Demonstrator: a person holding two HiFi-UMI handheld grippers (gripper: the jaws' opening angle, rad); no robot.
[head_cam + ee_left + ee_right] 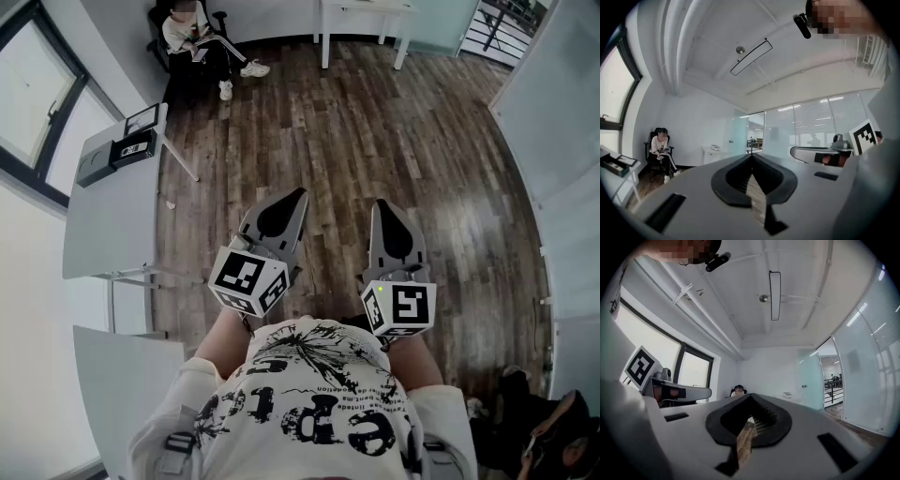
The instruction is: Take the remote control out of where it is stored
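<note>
No remote control shows in any view. In the head view both grippers are held close in front of the person's body, above the wooden floor [375, 141], and point forward. My left gripper [298, 193] has its jaws together with nothing between them. My right gripper [382, 202] is likewise shut and empty. The left gripper view looks along its closed jaws [751, 156] across the room, with the right gripper at that view's right. In the right gripper view the closed jaws [749, 396] point toward the far wall.
A grey table [108, 220] stands at the left with a black open box [131, 148] on its far end, also seen as a box [614, 161]. A seated person [197, 37] is at the back left. A white table [366, 7] and glass walls [562, 141] stand beyond.
</note>
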